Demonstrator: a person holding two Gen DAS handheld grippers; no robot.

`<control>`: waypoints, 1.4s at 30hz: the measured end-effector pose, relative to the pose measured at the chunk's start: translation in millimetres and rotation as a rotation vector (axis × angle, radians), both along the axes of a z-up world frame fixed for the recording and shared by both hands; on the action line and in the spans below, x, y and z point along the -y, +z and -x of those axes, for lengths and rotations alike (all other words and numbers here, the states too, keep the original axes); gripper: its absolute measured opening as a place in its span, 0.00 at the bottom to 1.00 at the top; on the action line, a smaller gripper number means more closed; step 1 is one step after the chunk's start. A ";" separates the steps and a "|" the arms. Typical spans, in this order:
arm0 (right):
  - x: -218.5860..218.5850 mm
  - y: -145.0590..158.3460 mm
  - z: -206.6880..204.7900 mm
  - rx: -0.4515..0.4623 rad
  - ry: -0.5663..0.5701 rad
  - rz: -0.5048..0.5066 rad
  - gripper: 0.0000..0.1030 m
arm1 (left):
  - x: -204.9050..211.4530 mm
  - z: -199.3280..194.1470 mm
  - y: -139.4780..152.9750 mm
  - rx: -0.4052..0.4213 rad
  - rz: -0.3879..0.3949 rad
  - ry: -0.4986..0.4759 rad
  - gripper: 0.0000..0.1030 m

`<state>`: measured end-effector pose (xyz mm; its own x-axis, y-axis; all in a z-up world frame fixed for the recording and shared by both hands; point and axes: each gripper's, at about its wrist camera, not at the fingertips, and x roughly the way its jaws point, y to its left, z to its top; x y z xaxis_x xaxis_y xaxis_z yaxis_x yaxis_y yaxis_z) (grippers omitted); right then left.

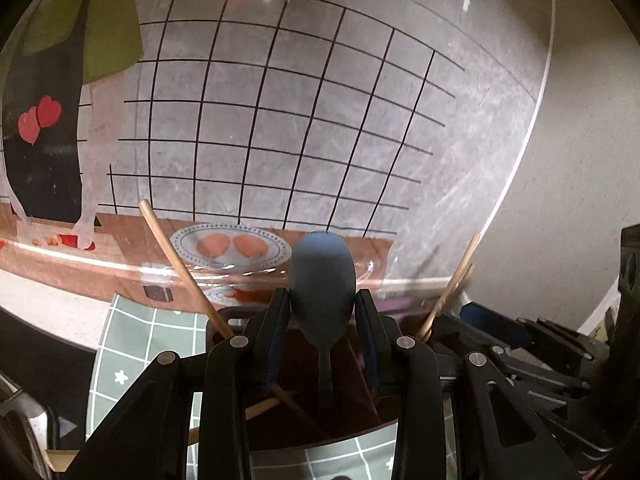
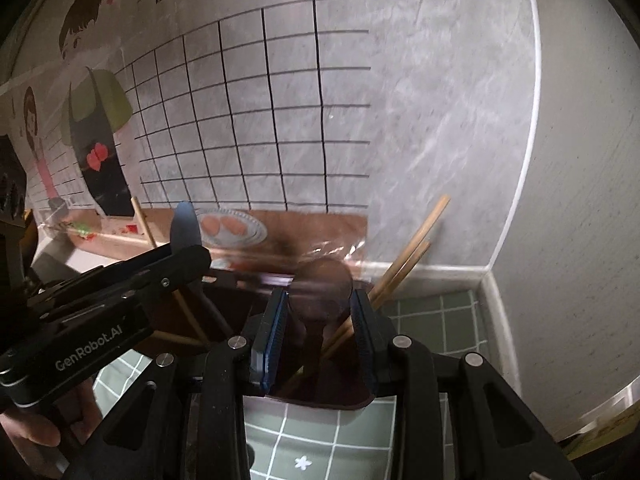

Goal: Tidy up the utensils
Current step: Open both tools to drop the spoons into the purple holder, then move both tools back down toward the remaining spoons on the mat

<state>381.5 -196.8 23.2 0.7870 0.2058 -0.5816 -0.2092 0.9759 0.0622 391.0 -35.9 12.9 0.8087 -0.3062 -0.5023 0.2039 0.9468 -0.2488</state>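
Observation:
A dark blue spoon (image 1: pixel 322 276) stands bowl-up between the pads of my left gripper (image 1: pixel 322 296), which is shut on the bowl. Its handle reaches down into a dark brown holder (image 1: pixel 304 420). In the right wrist view a blurred brown spoon (image 2: pixel 320 284) stands bowl-up between the blue pads of my right gripper (image 2: pixel 320 296), over the same holder (image 2: pixel 320 396). The pads stand just beside the bowl and do not seem to press it. Wooden chopsticks (image 2: pixel 408 248) lean out of the holder. My left gripper (image 2: pixel 186 250) with the blue spoon (image 2: pixel 185 226) shows at the left.
The holder stands on a green checked mat (image 2: pixel 436 316) in a wall corner with a white baseboard (image 2: pixel 440 272). A sticker with a black grid, cartoon figures and a plate (image 1: pixel 232 246) covers the wall. A hand (image 2: pixel 28 436) holds the left gripper.

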 end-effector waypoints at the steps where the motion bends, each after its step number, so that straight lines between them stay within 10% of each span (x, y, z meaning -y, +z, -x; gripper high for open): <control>1: 1.2 0.0 1.1 -0.002 -0.001 0.001 0.31 | 0.5 1.5 0.4 0.003 -0.010 0.003 0.34; 21: 12.9 25.2 90.3 0.067 -0.041 0.063 0.31 | -20.2 108.9 39.8 0.037 -0.047 -0.021 0.42; 42: -24.4 -66.7 154.2 -0.153 0.003 0.107 0.31 | -97.5 201.7 -67.4 -0.208 -0.006 0.113 0.42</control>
